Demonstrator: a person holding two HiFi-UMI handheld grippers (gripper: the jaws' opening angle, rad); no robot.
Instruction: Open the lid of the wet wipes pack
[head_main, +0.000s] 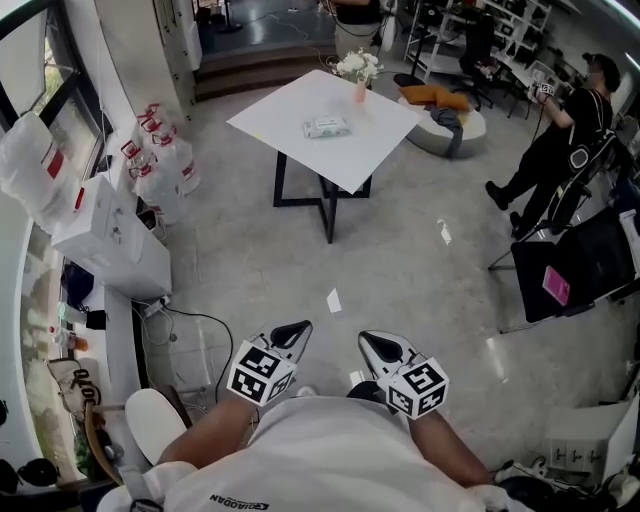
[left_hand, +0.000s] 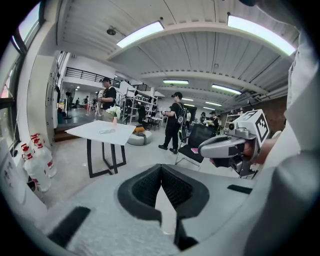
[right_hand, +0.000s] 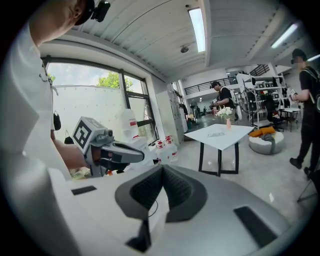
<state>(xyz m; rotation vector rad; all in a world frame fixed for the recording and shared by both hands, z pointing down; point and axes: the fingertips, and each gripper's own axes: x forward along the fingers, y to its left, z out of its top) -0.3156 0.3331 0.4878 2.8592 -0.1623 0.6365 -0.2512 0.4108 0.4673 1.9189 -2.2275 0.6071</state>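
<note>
One wipes pack (head_main: 326, 127) on one table (head_main: 375, 140); left claw (head_main: 296, 329), right claw (head_main: 372, 341) closed

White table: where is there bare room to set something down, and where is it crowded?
The white table is mostly bare: the near corner and both side corners around the central wet wipes pack are free. Only the far edge is taken, by the flower vase.

White table (head_main: 375, 140) w/ wet wipes pack (head_main: 326, 127) near centre, flower vase (head_main: 359, 80) at far corner.
</note>
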